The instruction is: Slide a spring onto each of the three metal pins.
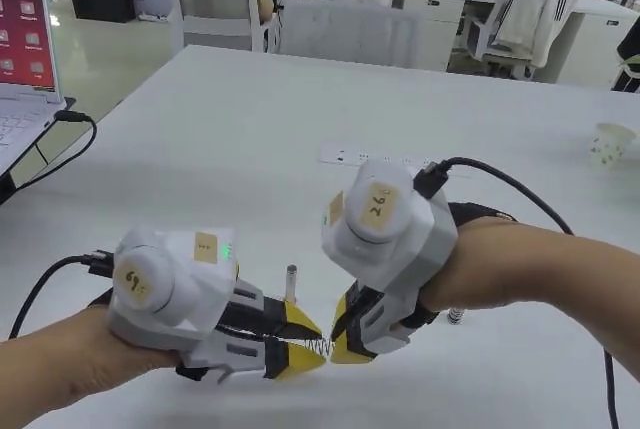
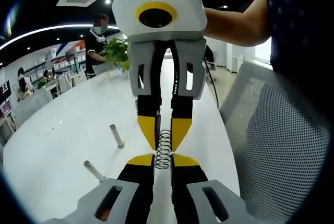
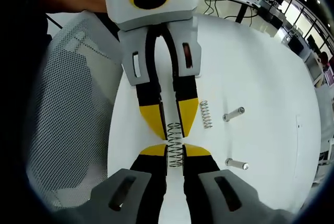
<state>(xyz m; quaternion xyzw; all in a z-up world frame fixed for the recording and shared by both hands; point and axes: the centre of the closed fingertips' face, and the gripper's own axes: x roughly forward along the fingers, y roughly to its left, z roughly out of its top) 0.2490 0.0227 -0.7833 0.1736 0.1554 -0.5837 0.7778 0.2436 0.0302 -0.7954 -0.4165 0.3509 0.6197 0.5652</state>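
A small steel spring [image 1: 318,347] hangs level between my two grippers just above the white table [image 1: 250,149]. My left gripper [image 1: 300,347] is shut on one end of it and my right gripper [image 1: 342,344] on the other, their yellow tips nearly touching. In the left gripper view the spring [image 2: 163,148] runs from my left gripper [image 2: 163,160] up to the right gripper [image 2: 164,130]. Two pins [image 2: 116,136] [image 2: 94,171] stand on the table to the left. In the right gripper view a loose spring [image 3: 206,114] lies beside two pins [image 3: 233,114] [image 3: 236,164]. One pin [image 1: 291,284] stands just behind the tips.
An open laptop [image 1: 20,49] with its cable sits at the far left. A power strip [image 1: 380,159] lies mid-table and a paper cup [image 1: 610,144] stands at the far right. A mesh chair [image 2: 276,130] is close to the table's near edge.
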